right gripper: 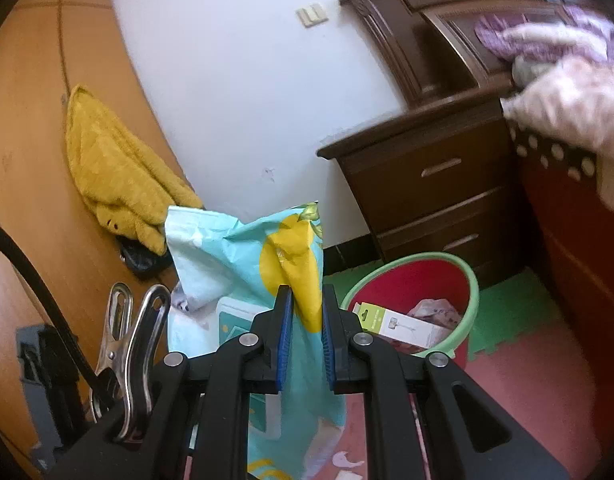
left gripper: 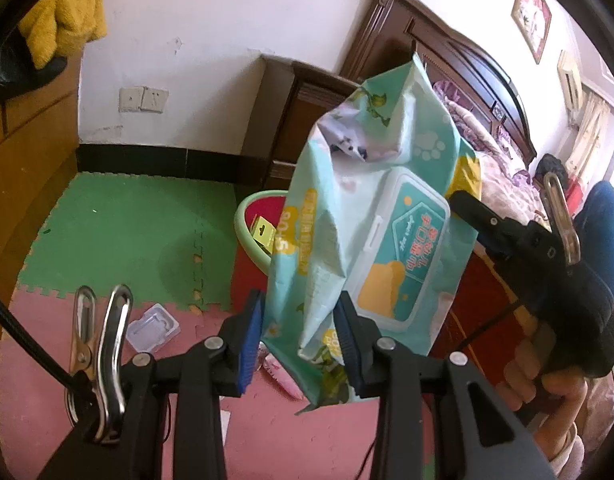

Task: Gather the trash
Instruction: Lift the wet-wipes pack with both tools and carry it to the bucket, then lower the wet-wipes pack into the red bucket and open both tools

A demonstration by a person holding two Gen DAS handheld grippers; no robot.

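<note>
1. Right now the wipes pack (left gripper: 359, 216), a crumpled teal soft pouch with a white flip lid, hangs in the air between both claws, above and just in front of the bin.
2. Left gripper (left gripper: 299, 340) pinches the pack's lower edge; the blue pads press into the film from both sides, pack standing up and away from the fingertips.
3. Right gripper (right gripper: 303, 336) is pressed nearly together on a yellow-and-teal corner fold of the same pack; in the left view it comes in from the right side of the pouch, held by a hand (left gripper: 547, 384).
4. Bin (right gripper: 411, 300), red with a green rim, sits on the floor ahead and to the right of the right claw, beyond and below the left claw. It already holds a white box (right gripper: 403, 326) and some crumpled wrapper.
5. Step in hand, by my reading: carry the pack over the bin and drop it.
6. To do it well: keep both pinches firm till the pouch is fully over the rim; it is floppy and wide, so lead with the narrow end down.
7. Let go with both claws together, otherwise it may swing and catch the rim.
8. Other litter still on the foam mat: a clear plastic tray (left gripper: 153, 328) left of the left claw, a pink wrapper (left gripper: 283, 380) just under it.
</note>
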